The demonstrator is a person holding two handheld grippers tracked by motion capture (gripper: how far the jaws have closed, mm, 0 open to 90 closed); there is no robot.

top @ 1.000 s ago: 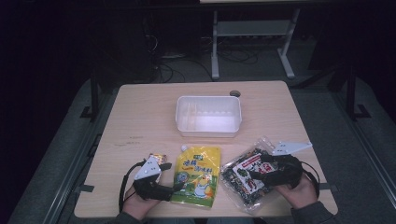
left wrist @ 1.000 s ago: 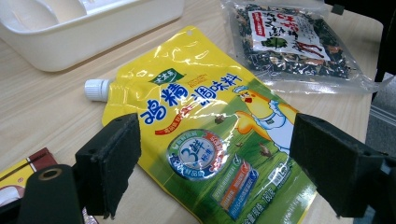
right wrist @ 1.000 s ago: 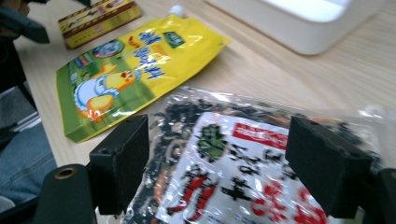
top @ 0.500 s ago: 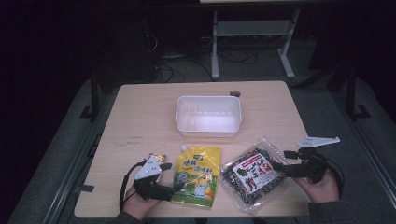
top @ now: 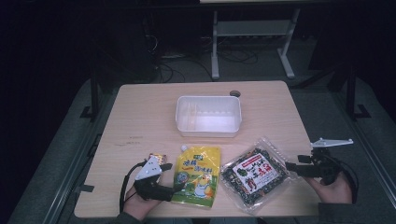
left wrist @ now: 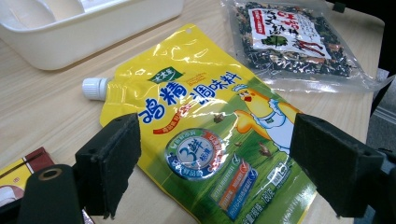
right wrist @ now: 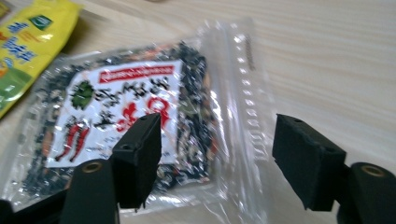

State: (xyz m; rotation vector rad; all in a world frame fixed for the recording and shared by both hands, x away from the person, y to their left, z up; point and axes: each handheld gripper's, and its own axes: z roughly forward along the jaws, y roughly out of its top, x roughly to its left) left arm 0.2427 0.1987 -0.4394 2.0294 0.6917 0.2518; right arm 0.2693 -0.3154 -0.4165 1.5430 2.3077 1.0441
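A yellow spout pouch (top: 196,175) with a cartoon chicken lies flat near the table's front edge. My left gripper (top: 175,186) rests at its left side, open, with the pouch (left wrist: 210,126) spread between the wide jaws of my left gripper (left wrist: 219,154) and untouched. To its right lies a clear bag of dark dried mix (top: 254,176) with a white and red label. My right gripper (top: 292,167) points at the bag's right edge. Its jaws have just been closing a little but still stand open in the right gripper view (right wrist: 222,149). The bag's sealed edge (right wrist: 243,93) lies beyond the gap, not pinched.
A white plastic tub (top: 208,115) stands empty at the table's middle. A small red and yellow box (top: 159,157) lies beside my left gripper. The right hand sits at the table's right front edge (top: 308,205). Dark floor, cables and a metal stand lie behind.
My right gripper has moved to the right, off the top of the clear bag to its right edge. The bag now lies uncovered. The left gripper has stayed put.
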